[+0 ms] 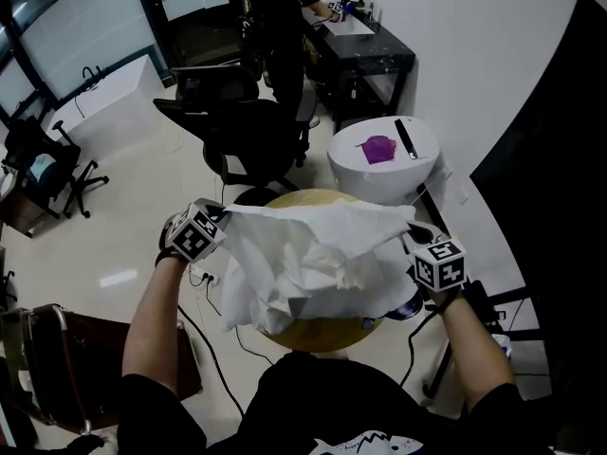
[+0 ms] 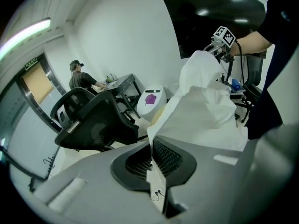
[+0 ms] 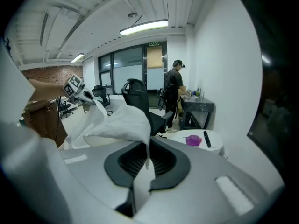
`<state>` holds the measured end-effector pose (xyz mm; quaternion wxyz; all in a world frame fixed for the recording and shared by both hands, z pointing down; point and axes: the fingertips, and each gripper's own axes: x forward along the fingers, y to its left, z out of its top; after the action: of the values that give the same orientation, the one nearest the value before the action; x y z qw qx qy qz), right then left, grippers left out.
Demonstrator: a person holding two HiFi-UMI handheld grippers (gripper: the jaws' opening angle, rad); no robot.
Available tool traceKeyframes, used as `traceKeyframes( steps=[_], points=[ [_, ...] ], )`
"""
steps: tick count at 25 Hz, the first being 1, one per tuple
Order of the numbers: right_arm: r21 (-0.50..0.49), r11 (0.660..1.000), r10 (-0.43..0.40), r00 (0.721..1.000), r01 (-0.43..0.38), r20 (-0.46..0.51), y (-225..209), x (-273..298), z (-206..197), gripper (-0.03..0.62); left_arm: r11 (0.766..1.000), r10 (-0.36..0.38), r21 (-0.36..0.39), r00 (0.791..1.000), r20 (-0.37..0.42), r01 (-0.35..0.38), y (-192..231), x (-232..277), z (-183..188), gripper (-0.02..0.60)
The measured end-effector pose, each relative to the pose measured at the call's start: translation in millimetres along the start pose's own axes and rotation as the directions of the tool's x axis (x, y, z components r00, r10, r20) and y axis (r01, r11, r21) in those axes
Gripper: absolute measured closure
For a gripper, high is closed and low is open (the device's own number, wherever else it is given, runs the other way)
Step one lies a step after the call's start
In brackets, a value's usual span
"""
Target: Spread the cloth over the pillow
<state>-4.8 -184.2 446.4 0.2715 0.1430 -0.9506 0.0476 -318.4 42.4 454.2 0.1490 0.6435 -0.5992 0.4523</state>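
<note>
A crumpled white cloth (image 1: 313, 259) hangs stretched between my two grippers above a round yellowish pillow (image 1: 318, 335), hiding most of it. My left gripper (image 1: 220, 218) is shut on the cloth's left corner (image 2: 154, 136). My right gripper (image 1: 415, 232) is shut on the right corner (image 3: 145, 146). In the left gripper view the cloth (image 2: 205, 106) runs up toward the right gripper (image 2: 216, 48). In the right gripper view the cloth (image 3: 112, 122) runs off toward the left gripper (image 3: 88, 97). Only the pillow's far rim (image 1: 313, 197) and near edge show.
A round white table (image 1: 384, 159) with a purple thing (image 1: 377, 148) and a black remote (image 1: 406, 138) stands just beyond the pillow. A black office chair (image 1: 242, 126) is behind to the left. A person (image 1: 285, 17) stands at a dark desk (image 1: 365, 50). Cables (image 1: 204, 301) lie on the floor.
</note>
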Motion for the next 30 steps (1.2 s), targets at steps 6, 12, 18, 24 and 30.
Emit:
traceKeyframes(
  steps=[6,12,18,24,30],
  points=[
    [-0.006,0.999,-0.048,0.993,0.049,0.109,-32,-12,68,0.585,0.995,0.082,-0.062,0.99,0.111,-0.075,41,-36,41,0.589],
    [-0.026,0.997,-0.072,0.979,0.079,0.193,-45,-21,126,0.585,0.986,0.164,-0.019,0.969,0.185,-0.164,83,-72,90,0.589],
    [-0.053,0.993,-0.093,0.965,0.109,0.244,-56,-23,168,0.585,0.974,0.209,0.038,0.957,0.201,-0.221,118,-90,124,0.589],
    [-0.11,0.98,-0.128,0.954,0.163,0.271,-75,-21,207,0.585,0.962,0.244,0.076,0.951,0.19,-0.262,150,-93,143,0.589],
    [-0.172,0.958,-0.174,0.944,0.228,0.281,-92,-14,252,0.585,0.953,0.282,0.06,0.943,0.177,-0.297,183,-95,144,0.589]
  ],
)
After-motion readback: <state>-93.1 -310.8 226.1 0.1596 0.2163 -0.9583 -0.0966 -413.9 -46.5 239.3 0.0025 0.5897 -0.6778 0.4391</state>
